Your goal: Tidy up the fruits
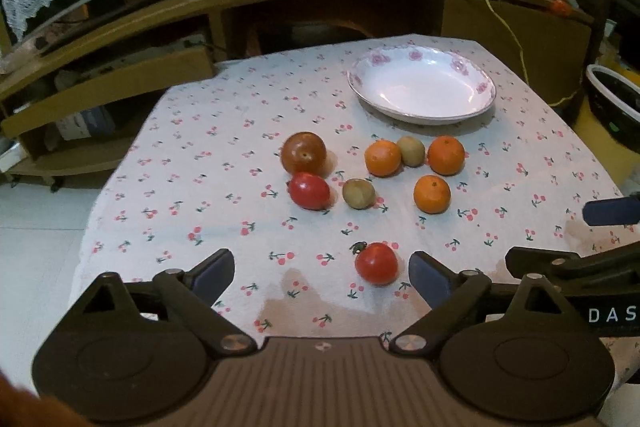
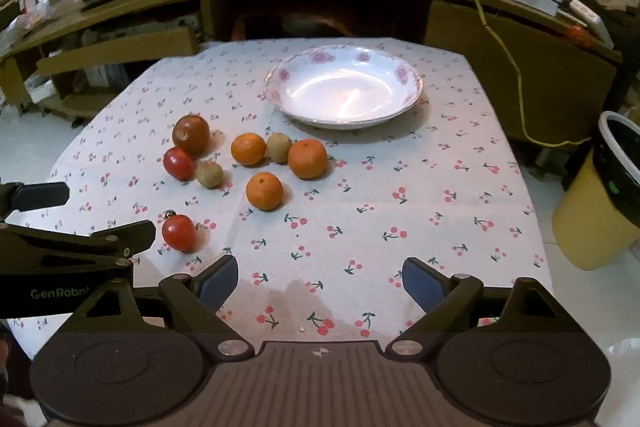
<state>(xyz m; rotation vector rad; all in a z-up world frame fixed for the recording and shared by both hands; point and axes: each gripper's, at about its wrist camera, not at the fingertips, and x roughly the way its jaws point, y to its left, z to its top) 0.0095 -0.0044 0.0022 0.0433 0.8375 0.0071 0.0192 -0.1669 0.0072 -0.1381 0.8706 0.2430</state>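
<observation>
Hovering at the table's near edge, your left gripper (image 1: 322, 273) has its jaws spread empty; the tomato (image 1: 376, 263) lies just ahead, toward its right finger. Your right gripper (image 2: 320, 279), also spread, is farther away.

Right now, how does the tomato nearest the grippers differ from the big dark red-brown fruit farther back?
The near tomato is bright red and smaller; the dark fruit is brownish-red and the larger of the two. The near tomato lies alone with a green stem bit beside it; the dark fruit touches or nearly touches a second tomato. The near tomato sits farther from the plate. Both are round, rest on the tablecloth, and are ungrasped.
</observation>
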